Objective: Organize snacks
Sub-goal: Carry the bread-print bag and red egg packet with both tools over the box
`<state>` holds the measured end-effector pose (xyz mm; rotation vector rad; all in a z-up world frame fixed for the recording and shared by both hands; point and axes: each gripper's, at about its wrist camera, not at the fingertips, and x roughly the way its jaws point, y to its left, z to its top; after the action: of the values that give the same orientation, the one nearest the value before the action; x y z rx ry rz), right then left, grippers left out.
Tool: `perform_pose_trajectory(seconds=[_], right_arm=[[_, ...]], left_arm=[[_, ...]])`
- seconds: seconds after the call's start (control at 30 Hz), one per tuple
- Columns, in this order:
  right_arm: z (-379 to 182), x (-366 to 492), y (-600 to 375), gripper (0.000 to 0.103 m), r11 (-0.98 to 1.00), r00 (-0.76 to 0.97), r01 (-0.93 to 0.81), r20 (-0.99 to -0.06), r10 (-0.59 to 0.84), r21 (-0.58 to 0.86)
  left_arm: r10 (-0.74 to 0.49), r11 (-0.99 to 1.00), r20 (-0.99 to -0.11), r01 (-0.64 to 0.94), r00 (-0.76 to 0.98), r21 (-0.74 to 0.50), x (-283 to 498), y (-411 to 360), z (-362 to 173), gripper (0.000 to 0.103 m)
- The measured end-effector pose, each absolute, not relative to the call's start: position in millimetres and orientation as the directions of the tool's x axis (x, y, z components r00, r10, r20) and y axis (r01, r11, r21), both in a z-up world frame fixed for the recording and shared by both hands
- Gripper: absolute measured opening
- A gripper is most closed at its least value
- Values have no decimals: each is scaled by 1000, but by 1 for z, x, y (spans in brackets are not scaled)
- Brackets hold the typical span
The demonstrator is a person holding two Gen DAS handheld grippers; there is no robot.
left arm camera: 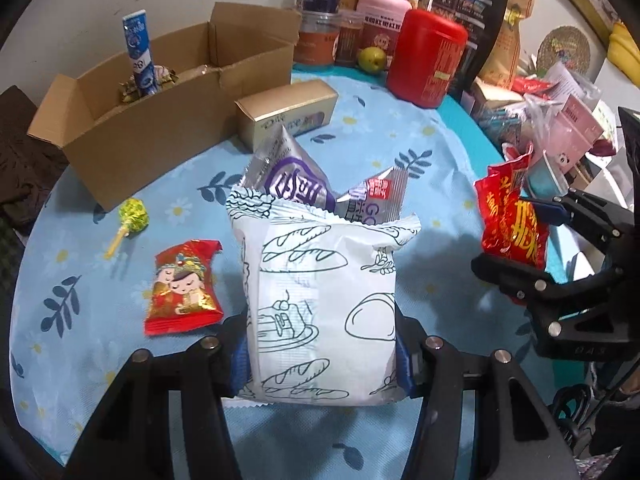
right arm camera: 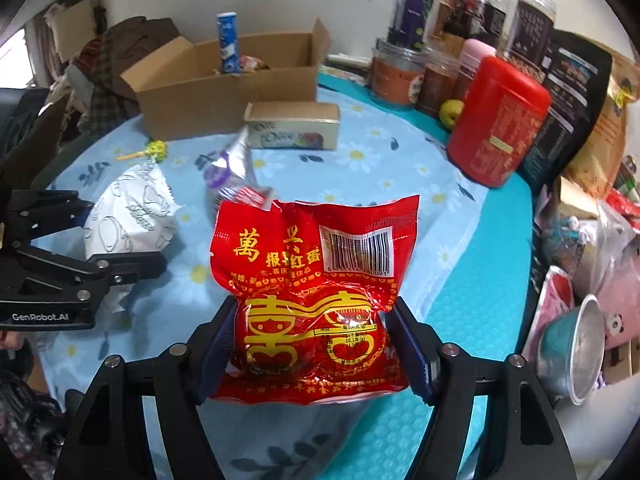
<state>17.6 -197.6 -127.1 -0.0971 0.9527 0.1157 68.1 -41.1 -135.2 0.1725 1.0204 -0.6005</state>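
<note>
My left gripper [left arm camera: 322,364] is shut on a white bread packet [left arm camera: 320,300] with line drawings, held above the blue flowered tablecloth [left arm camera: 400,152]. My right gripper [right arm camera: 316,356] is shut on a red egg packet [right arm camera: 312,280] with gold characters, also held above the table. Each gripper shows in the other's view: the right one [left arm camera: 520,240] with the red packet [left arm camera: 508,220], the left one [right arm camera: 120,240] with the white packet [right arm camera: 128,216]. An open cardboard box [left arm camera: 160,120] at the back left holds a blue tube [left arm camera: 140,52] and wrapped sweets.
On the cloth lie a silver-purple packet [left arm camera: 292,176], a small red cartoon packet [left arm camera: 182,288], a green lollipop [left arm camera: 132,216] and a gold carton [left arm camera: 288,112]. A red canister [left arm camera: 428,60], jars and bags stand at the back; clutter fills the right side.
</note>
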Motion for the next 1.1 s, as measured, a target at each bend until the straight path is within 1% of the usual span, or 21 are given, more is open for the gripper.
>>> perform_pose_trajectory(seconds=[0.27,0.6,0.83,1.1], right_arm=[[-108,17,-174,73,973,602,-233,-784,152,10],[-79,36,-145,73,939,637,-344,-731,243,12],[-49,55,-131,73,922,669,-387,-689,278,-4],[-21,78,-128,73,916,702,-401,-646,299,-11]], left_arm=[[-409,849,-797,506,445,-153,64,-21,-111,55],[-396,887,-724,440,565,-142,70,7,-72,55],[-400,900,-662,408,634,-154,81,21,-47,55],[-408,901,-607,407,682,-148,95,26,-23,55]])
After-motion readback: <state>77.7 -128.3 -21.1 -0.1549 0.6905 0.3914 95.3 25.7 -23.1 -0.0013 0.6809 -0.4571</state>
